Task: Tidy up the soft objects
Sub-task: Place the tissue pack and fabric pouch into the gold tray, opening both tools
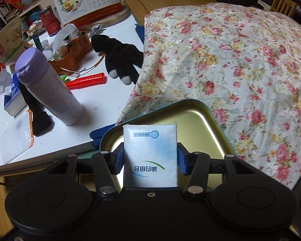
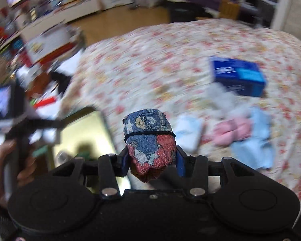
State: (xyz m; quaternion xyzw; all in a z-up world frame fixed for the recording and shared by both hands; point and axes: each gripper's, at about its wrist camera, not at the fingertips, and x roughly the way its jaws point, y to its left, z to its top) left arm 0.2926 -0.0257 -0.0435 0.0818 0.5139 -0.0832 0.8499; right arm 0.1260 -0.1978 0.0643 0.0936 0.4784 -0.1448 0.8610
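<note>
I see the bed [image 1: 240, 64] under its floral cover filling most of both views, with the white worktop [image 1: 102, 100] butted against its left side. On the bed's near edge sits a metal tray [image 1: 194, 120], gold inside with a teal rim.

My left gripper [image 1: 150, 158] is over that tray, its fingers [image 1: 119, 160] clamped on a white tissue pack [image 1: 150, 154] that stands upright between them. My right gripper [image 2: 153, 161] has its fingers [image 2: 124, 163] clamped on a rolled towel [image 2: 149, 140], blue and red, tied round with a black band; it hangs above the bed, just right of the tray [image 2: 86, 132]. That view is badly blurred.

Farther out on the bed lie a blue box [image 2: 238, 76], a light blue cloth [image 2: 254, 142], a pink bundle [image 2: 230, 130] touching it, and a pale packet [image 2: 188, 132].

On the worktop I make out a lilac bottle [image 1: 50, 88], a black glove [image 1: 120, 60] and a red tool [image 1: 86, 81].
</note>
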